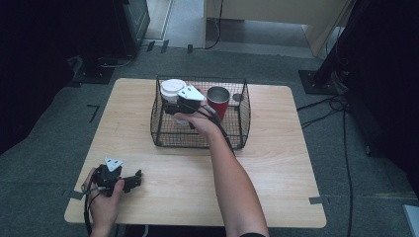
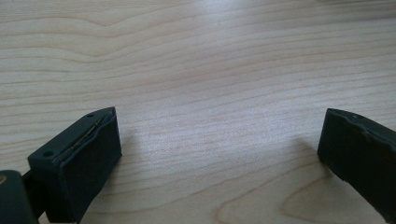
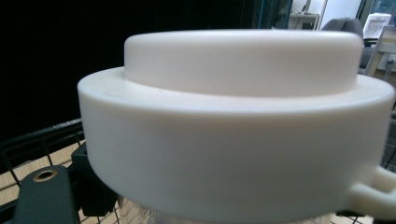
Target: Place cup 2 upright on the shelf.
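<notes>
— Which step is this?
— Right gripper (image 1: 174, 107) is clamped on the white-lidded cup (image 1: 172, 91), holding it inside the basket (image 1: 163, 134) at the back left, beside the red cup (image 1: 218, 100). I'd say it's being set down

— And next?
— Probably release once it stands, then lift clear of the wire. Left gripper (image 1: 134, 179) rests on the tabletop (image 1: 276, 163), jaws apart, holding nothing

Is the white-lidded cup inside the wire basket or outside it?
Inside. In the high view the white-lidded cup stands within the wire basket at its back left corner, beside the red cup.
</notes>
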{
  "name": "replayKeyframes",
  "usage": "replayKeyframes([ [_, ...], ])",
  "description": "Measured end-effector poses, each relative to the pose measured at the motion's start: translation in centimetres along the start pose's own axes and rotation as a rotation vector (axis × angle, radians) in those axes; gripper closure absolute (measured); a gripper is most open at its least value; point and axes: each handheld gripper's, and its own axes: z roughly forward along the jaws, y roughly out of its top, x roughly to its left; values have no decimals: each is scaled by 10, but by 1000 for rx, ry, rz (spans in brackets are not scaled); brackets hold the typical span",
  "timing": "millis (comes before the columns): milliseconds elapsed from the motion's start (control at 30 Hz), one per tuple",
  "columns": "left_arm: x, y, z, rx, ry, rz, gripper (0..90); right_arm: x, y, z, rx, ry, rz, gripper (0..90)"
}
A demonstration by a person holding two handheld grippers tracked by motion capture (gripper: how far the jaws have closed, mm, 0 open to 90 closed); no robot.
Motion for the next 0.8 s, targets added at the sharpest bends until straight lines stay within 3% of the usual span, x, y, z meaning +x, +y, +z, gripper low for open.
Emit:
replayKeyframes([
  [800, 0, 0, 0, -2, 0, -2, 2, 1, -6, -8, 77, 55, -42, 149],
])
